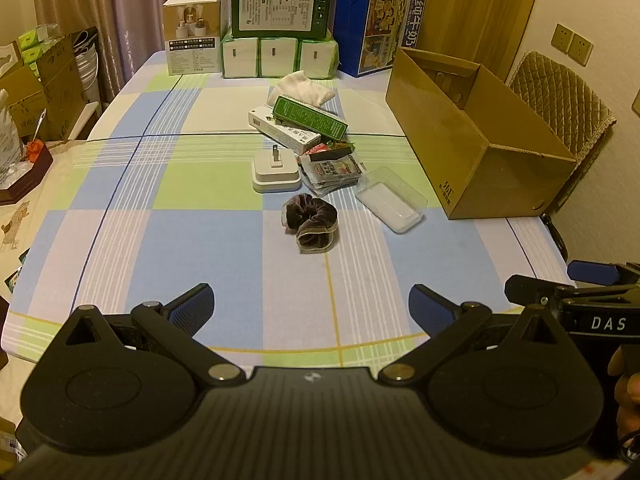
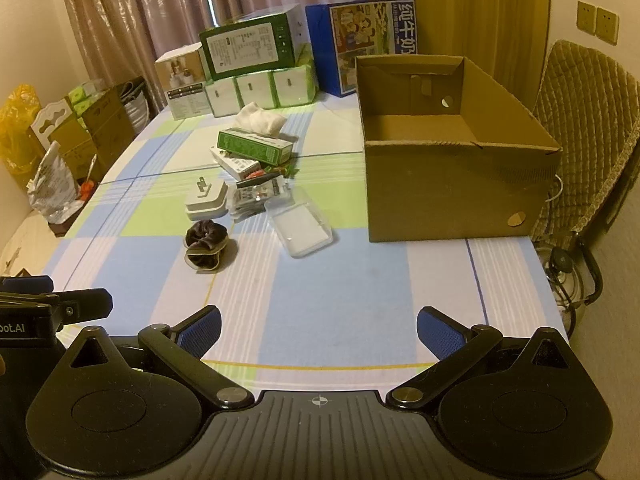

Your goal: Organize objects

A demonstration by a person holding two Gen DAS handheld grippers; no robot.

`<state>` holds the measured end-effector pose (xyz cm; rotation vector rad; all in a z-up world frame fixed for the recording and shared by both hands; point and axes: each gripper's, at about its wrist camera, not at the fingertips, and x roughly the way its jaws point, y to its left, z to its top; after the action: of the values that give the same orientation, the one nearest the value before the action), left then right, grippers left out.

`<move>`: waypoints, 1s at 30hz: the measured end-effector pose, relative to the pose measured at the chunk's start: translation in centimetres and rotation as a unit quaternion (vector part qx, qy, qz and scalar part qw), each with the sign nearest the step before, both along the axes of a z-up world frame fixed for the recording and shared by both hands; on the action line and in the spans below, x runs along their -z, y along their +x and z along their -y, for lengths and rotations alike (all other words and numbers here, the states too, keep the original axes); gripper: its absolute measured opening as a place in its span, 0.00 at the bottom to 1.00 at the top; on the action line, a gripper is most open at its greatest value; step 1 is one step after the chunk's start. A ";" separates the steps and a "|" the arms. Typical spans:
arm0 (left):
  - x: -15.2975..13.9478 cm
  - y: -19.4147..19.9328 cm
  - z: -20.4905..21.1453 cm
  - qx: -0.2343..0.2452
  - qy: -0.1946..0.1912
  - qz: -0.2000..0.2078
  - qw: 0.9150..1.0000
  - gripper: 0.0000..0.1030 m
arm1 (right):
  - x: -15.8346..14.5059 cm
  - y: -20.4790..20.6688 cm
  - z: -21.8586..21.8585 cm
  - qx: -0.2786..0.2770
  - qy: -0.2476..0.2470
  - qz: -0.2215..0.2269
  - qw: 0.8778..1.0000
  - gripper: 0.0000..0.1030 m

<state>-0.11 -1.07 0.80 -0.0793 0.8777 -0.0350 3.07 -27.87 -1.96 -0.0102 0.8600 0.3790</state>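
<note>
At the far end of the checked tablecloth [image 1: 160, 240] a green carton [image 1: 280, 10] sits on three white-and-green packs [image 1: 278, 58], with a small beige box [image 1: 194, 34] to its left and a blue milk carton [image 1: 376, 28] to its right. Brown curtains [image 1: 120, 4] hang behind. At the right edge stands a quilted chair [image 2: 588, 136], with two wall sockets [image 2: 598, 20] above it. Cardboard boxes [image 1: 56, 80] crowd the left edge.
</note>
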 end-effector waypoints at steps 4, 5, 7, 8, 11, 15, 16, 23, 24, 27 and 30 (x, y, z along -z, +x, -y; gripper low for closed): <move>0.0 0.0 0.0 -0.001 -0.001 -0.001 1.000 0.99 | 0.0 0.0 0.0 0.001 0.000 -0.001 1.000 0.98; 0.0 0.0 0.0 -0.001 -0.002 -0.001 1.000 0.99 | 0.0 -0.1 0.0 0.001 0.000 -0.001 1.000 0.98; 0.0 -0.1 -0.1 -0.001 -0.002 -0.002 1.000 0.99 | 0.0 0.0 0.0 0.001 0.000 -0.001 1.000 0.98; 0.0 -0.1 -0.1 -0.002 -0.002 -0.002 1.000 0.99 | 0.0 0.0 0.0 0.001 0.000 -0.001 1.000 0.98; 0.1 -0.1 -0.1 -0.002 -0.002 -0.003 1.000 0.99 | 0.1 0.0 0.0 0.000 0.000 -0.002 1.000 0.98; 0.4 -0.2 -0.1 -0.003 -0.003 -0.004 1.000 0.99 | 0.3 0.0 0.1 0.001 -0.001 -0.004 1.000 0.98; 0.4 -0.2 -0.1 -0.004 -0.003 -0.005 1.000 0.99 | 0.4 0.0 0.1 0.001 -0.001 -0.005 1.000 0.98; 0.6 0.1 -0.2 -0.004 -0.006 -0.009 1.000 0.99 | 0.5 0.1 0.1 0.000 -0.001 -0.008 1.000 0.98; 0.6 0.1 -0.2 -0.004 -0.006 -0.010 1.000 0.99 | 0.6 0.1 0.1 0.000 -0.001 -0.008 1.000 0.98; 0.7 0.2 -0.2 -0.004 -0.006 -0.011 1.000 0.99 | 0.7 0.2 0.1 0.001 -0.001 -0.010 1.000 0.98; 0.8 0.4 -0.2 -0.005 -0.009 -0.013 1.000 0.99 | 0.9 0.3 0.1 0.001 -0.002 -0.012 1.000 0.98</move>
<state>0.24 -0.86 -0.01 -0.1011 0.9041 -0.0336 3.39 -27.99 -2.81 -0.0090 0.8840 0.3754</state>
